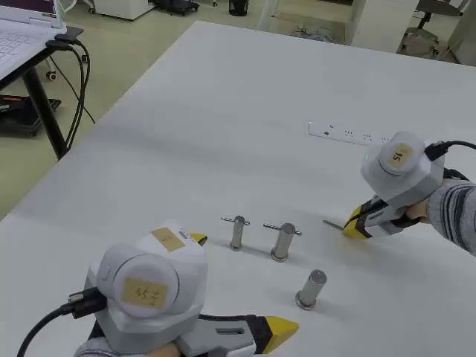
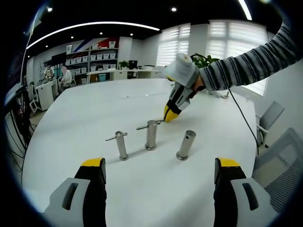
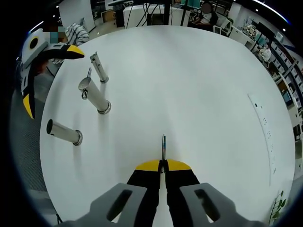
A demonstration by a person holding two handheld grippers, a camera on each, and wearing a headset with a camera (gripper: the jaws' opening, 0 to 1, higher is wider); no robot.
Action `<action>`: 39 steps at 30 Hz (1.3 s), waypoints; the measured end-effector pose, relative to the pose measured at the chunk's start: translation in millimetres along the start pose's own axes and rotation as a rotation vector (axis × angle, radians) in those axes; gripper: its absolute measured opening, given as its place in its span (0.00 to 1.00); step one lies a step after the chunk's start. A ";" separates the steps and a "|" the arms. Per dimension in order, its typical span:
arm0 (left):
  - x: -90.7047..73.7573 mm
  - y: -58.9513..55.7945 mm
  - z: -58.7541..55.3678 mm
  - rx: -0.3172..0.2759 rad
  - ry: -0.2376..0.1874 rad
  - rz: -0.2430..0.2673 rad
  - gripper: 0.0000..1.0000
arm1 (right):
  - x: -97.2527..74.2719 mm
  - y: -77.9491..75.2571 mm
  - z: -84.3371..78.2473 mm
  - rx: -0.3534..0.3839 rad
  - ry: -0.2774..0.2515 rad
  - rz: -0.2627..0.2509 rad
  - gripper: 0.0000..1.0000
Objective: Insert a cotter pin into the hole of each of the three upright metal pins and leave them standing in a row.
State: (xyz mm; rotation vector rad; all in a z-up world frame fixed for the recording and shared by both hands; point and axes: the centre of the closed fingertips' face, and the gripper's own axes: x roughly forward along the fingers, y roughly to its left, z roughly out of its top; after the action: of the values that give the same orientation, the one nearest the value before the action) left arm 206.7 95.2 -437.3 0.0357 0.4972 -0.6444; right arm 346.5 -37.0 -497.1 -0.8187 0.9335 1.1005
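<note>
Nearest, the left tool [image 2: 160,165] hangs jaws apart, likely to steady the bare upright silver metal pin [image 1: 312,288] on the white table [image 1: 223,134], while the right tool [image 3: 163,165] clamps a thin cotter pin [image 3: 163,146] level for its hole.

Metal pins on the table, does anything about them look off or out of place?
Nothing is toppled or damaged; all three stand upright. The nearest metal pin has an empty hole and sits slightly off the line of the two fitted pins. The right gripper holds a cotter pin.
</note>
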 end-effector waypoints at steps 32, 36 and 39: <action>-1.2 -3.0 4.9 -0.018 -0.016 -0.030 0.78 | -44.9 24.5 27.0 -0.035 -0.138 -0.084 0.00; -0.5 -6.7 13.0 0.000 -0.020 -0.052 0.74 | -55.5 33.0 33.4 -0.060 -0.172 -0.092 0.00; -0.7 -8.3 19.9 0.016 -0.010 -0.065 0.66 | -61.5 39.9 37.5 -0.081 -0.191 -0.103 0.00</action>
State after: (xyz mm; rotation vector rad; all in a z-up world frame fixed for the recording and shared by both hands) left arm 210.0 85.2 -418.4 0.0315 0.4854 -0.7117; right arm 304.8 -15.2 -429.5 -0.8035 0.6839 1.1110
